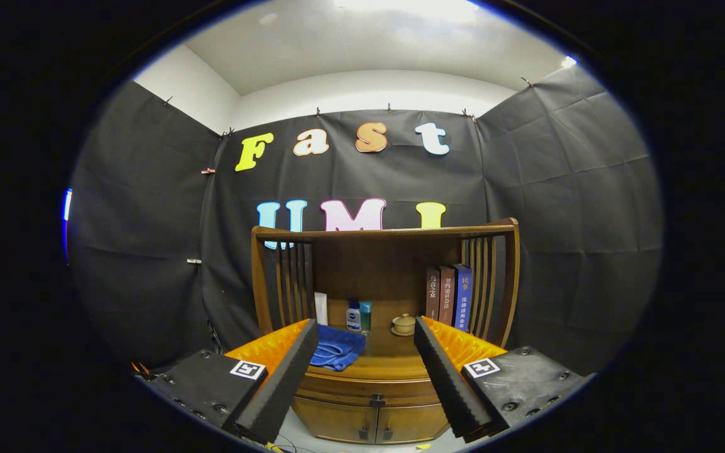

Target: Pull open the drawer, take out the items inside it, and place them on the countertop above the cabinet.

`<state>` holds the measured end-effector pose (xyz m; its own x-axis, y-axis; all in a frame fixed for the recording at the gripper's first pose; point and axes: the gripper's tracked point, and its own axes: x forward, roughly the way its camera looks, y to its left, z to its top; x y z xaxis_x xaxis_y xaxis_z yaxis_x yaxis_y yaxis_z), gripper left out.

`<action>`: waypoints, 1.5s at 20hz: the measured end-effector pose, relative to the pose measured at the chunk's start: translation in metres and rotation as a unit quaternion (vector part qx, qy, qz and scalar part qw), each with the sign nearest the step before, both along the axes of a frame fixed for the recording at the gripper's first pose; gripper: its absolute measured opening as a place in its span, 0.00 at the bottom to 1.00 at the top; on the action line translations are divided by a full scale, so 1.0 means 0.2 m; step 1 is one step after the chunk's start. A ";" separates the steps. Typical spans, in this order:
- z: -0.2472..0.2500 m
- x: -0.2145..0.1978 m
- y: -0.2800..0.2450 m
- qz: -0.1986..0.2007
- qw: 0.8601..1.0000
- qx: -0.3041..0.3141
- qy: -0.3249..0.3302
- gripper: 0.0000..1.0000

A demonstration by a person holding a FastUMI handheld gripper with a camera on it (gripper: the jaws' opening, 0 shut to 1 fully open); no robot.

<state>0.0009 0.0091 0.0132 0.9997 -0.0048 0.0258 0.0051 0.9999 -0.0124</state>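
Note:
A small brown wooden cabinet (369, 415) stands ahead of me against the booth wall. Its drawer (372, 385) is closed, with a dark knob (376, 399) at the middle of its front. What lies inside is hidden. The countertop (387, 358) above it sits under a slatted wooden frame. My gripper (365, 336) is open, its two black foam-lined fingers (287, 371) spread wide with nothing between them. The cabinet shows through the gap, well beyond the fingertips.
On the countertop lie a blue cloth (337, 349), two small bottles (358, 316), a white card (321, 308), a lidded tan cup on a saucer (404, 324) and three upright books (449, 296). Two small doors (372, 428) sit under the drawer.

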 end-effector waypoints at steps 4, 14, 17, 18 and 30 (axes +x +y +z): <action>-0.03 0.02 0.01 0.002 1.000 0.006 0.003 0.99; -0.34 0.20 -0.05 -0.006 0.998 0.038 0.042 0.99; -0.54 0.29 -0.07 -0.016 0.997 0.050 0.064 0.98; -0.62 0.32 -0.08 -0.020 0.996 0.049 0.073 0.98; -1.52 0.59 -0.16 -0.047 0.979 0.037 0.196 0.99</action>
<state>0.1196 -0.0238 -0.2899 0.9278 -0.0836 -0.3636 0.1058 0.9935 0.0416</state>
